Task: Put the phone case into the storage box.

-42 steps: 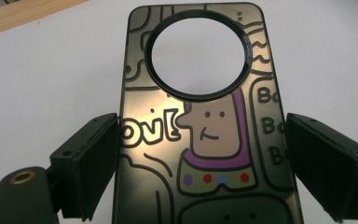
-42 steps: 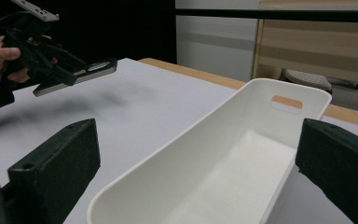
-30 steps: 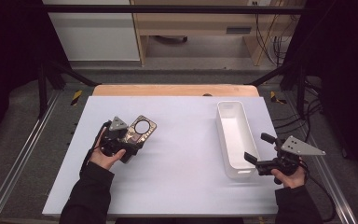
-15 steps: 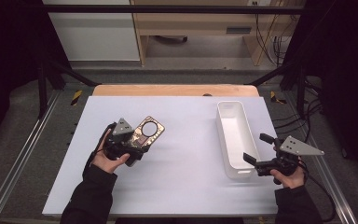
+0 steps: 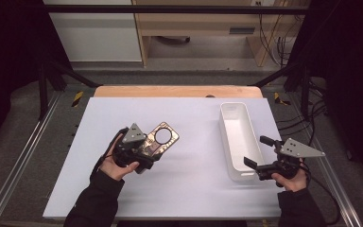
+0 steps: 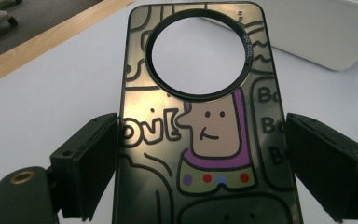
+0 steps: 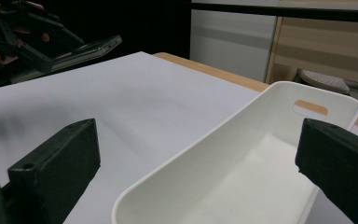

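A: Phone case (image 6: 200, 135) sits between the left tongs (image 5: 144, 153), gripped by its long edges and lifted off the counter (image 5: 189, 189), left of the white bin (image 5: 238, 137).

B: Risk?

A: I judge the hold thin: only the edges are pinched, and the glossy shell could pivot or slip out on the way across.

B: And the right tongs (image 7: 200, 177)?

A: Spread wide, holding nothing, at the bin's near end. A nudge there could shift the bin.
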The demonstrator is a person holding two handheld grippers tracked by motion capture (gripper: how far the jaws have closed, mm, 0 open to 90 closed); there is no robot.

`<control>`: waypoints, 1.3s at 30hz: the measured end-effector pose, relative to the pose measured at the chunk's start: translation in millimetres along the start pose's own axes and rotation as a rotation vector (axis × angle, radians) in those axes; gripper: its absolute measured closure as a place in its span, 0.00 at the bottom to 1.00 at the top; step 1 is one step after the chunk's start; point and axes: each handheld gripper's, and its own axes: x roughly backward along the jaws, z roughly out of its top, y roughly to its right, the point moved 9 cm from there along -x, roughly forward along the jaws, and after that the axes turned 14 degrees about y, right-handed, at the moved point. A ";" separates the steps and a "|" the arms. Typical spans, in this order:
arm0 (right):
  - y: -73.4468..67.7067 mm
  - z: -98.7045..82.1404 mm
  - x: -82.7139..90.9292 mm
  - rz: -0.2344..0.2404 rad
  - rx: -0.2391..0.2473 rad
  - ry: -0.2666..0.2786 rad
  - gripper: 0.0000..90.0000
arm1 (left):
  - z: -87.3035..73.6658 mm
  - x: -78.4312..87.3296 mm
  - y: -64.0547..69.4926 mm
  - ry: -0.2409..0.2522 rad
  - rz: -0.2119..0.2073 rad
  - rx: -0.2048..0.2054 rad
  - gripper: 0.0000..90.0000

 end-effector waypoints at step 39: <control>-59.3 -8.7 -34.0 0.203 0.118 -0.143 0.01 | 3.6 -17.5 53.7 -0.036 -0.163 -0.093 0.13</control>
